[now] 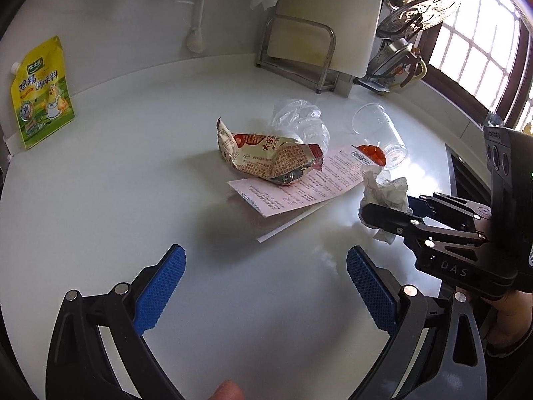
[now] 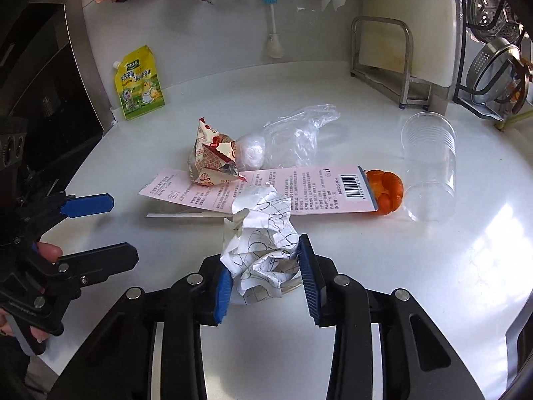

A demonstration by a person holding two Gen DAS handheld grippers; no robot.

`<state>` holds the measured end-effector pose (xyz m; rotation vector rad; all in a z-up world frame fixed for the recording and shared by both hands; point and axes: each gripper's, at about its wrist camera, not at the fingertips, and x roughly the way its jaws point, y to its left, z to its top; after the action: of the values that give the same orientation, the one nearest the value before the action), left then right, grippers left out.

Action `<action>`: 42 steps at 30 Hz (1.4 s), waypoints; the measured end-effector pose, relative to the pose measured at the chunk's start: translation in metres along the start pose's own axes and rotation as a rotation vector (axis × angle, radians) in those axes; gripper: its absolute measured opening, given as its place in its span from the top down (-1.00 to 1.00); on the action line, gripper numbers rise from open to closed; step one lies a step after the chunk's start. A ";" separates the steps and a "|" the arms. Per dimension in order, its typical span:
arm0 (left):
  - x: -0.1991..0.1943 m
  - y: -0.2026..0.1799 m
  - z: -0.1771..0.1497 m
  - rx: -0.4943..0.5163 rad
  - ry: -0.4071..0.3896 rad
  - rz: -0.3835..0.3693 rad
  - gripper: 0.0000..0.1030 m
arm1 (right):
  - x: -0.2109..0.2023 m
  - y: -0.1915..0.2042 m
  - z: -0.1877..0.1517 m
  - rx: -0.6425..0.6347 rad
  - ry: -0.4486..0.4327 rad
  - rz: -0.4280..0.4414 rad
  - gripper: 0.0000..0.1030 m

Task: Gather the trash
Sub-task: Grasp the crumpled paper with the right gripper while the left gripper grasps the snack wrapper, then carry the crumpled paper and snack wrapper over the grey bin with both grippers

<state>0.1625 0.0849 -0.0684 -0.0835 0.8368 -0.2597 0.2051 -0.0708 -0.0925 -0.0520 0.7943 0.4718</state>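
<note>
Trash lies on a white counter [image 1: 116, 166]: a crumpled snack wrapper [image 1: 269, 160] [image 2: 213, 163], a pink printed card [image 1: 299, 186] [image 2: 299, 186], a clear plastic bag [image 1: 299, 120] [image 2: 293, 136], a clear plastic cup [image 1: 383, 133] [image 2: 429, 163] on its side and an orange peel [image 1: 371, 153] [image 2: 386, 190]. My right gripper [image 2: 266, 276] [image 1: 383, 213] is shut on a crumpled white paper [image 2: 263, 243] [image 1: 386, 190] in front of the card. My left gripper [image 1: 266, 286] [image 2: 116, 230] is open and empty, above the counter in front of the wrapper.
A yellow seasoning pouch [image 1: 41, 93] [image 2: 138, 83] leans on the back wall at left. A metal rack with a cutting board [image 1: 319, 33] [image 2: 399, 50] stands at the back. Steamer pots [image 1: 416, 16] hang at right. A brush [image 2: 271, 23] hangs on the wall.
</note>
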 end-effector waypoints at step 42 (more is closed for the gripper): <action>-0.022 -0.046 0.035 0.042 -0.170 0.129 0.62 | -0.091 -0.010 -0.050 0.072 -0.146 0.093 0.33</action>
<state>0.1658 0.0448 -0.0210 -0.0112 0.6646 -0.1462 0.1211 -0.1260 -0.0658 0.0854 0.6718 0.5290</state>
